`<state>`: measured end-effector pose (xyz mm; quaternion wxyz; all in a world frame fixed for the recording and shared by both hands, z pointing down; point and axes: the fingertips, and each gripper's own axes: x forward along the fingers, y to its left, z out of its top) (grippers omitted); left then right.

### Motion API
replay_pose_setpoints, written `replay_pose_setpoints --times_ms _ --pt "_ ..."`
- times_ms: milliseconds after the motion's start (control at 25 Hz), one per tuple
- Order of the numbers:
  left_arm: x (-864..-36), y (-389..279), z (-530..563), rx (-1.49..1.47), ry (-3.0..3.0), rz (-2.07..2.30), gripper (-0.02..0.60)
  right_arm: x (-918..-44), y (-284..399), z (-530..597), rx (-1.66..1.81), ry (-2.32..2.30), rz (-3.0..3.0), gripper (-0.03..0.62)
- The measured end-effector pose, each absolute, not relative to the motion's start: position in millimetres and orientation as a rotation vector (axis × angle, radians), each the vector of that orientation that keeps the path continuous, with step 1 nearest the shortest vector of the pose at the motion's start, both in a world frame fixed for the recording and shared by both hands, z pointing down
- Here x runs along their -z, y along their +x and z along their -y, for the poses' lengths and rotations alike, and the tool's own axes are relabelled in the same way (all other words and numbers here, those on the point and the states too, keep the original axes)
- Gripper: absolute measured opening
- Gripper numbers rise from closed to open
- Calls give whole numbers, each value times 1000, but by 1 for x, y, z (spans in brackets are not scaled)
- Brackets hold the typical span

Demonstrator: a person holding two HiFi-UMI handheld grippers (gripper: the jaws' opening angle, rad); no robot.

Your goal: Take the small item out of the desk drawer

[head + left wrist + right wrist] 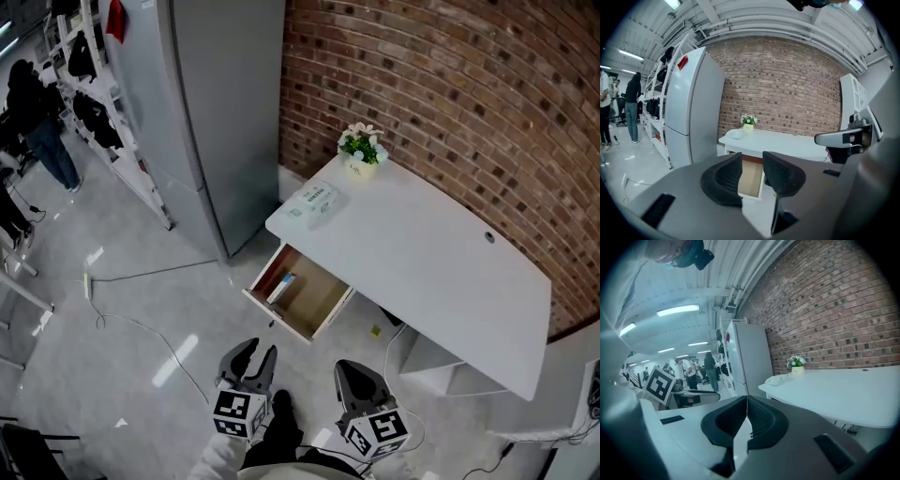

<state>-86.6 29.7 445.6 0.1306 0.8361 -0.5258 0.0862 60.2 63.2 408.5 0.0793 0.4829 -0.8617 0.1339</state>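
1 small item (283,287) lies in the open drawer (325,312) under the tabletop (422,253); well short of it, left tongs (260,349) hang spread and empty, right tongs (360,367) pressed together.

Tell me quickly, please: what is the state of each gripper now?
Left gripper: open, nothing between the jaws.
Right gripper: closed, holding nothing.
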Motion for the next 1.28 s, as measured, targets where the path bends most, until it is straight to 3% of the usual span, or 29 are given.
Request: replay_pose_setpoints --times_ms 400,1280 --pt "-476 -112 25 -319 2418 1452 183 -425 25 -4 -391 1416 2530 26" --pt "-573 -104 119 -571 2361 1338 204 -477 2 81 -479 1351 2500 26"
